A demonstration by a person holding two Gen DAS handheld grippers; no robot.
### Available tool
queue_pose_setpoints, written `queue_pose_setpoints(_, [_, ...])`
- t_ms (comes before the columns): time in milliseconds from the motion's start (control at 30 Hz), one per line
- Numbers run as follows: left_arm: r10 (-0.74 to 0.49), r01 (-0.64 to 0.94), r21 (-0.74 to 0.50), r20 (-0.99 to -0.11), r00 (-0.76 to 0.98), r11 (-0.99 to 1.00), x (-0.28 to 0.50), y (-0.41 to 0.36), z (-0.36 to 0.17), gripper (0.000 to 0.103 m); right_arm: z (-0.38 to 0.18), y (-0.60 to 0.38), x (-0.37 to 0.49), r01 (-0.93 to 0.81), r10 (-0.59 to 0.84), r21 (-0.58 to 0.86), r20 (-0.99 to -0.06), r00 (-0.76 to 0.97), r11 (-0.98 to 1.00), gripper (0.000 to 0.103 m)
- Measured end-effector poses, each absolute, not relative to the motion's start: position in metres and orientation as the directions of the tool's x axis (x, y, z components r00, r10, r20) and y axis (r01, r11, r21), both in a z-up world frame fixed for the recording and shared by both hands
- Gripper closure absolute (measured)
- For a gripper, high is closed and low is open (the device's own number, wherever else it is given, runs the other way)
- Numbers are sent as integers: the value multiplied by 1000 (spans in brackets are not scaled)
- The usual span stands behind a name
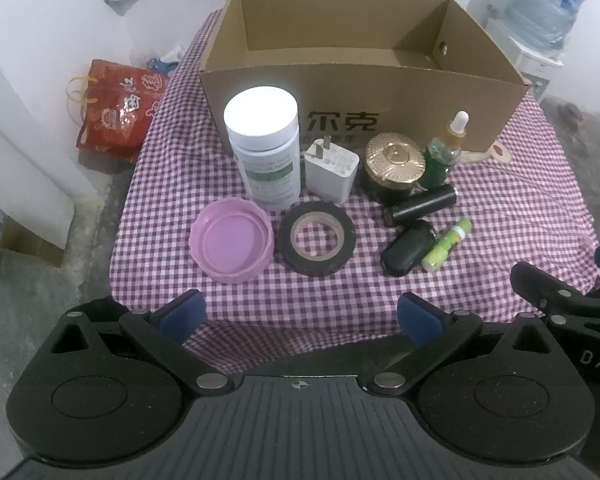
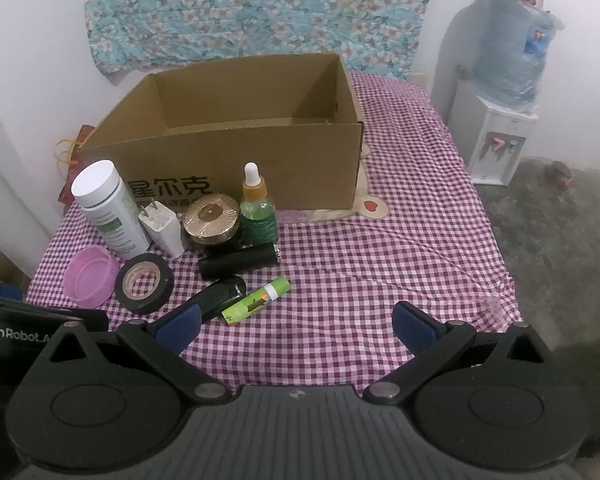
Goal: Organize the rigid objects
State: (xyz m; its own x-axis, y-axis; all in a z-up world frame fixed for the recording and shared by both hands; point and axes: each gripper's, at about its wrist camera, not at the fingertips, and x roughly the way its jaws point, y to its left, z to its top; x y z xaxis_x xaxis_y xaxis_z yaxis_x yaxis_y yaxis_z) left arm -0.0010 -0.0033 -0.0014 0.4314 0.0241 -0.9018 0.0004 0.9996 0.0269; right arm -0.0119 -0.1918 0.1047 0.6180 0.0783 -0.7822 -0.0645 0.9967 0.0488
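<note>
Two hand-held grippers, left [image 1: 299,312] and right [image 2: 296,326], both released; water dispenser [image 2: 496,136] whole only from right wrist.

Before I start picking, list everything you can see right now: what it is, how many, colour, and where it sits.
cardboard box: 1, brown, back of table, nothing visible inside
white bottle: 1, white with green label, upright, front of box, left
charger plug: 1, white, right of bottle
gold-lidded jar: 1, dark with gold lid, right of plug
dropper bottle: 1, green, white dropper, beside jar
black cylinder: 1, black, lying in front of jar
black fob: 1, black, near edge
green tube: 1, green, lying against fob
tape roll: 1, black, flat, centre
pink lid: 1, pink, left of tape
tablecloth: 1, purple-white check
red bag: 1, floor, left
water dispenser: 1, white, right
left gripper: open
right gripper: open
</note>
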Motion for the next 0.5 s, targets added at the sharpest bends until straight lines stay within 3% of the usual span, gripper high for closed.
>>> queue_pose_setpoints(500, [25, 0, 28, -902, 432, 1000, -2, -2, -2, 0, 106, -190, -12, -78, 92, 56, -784, 614, 995, 0])
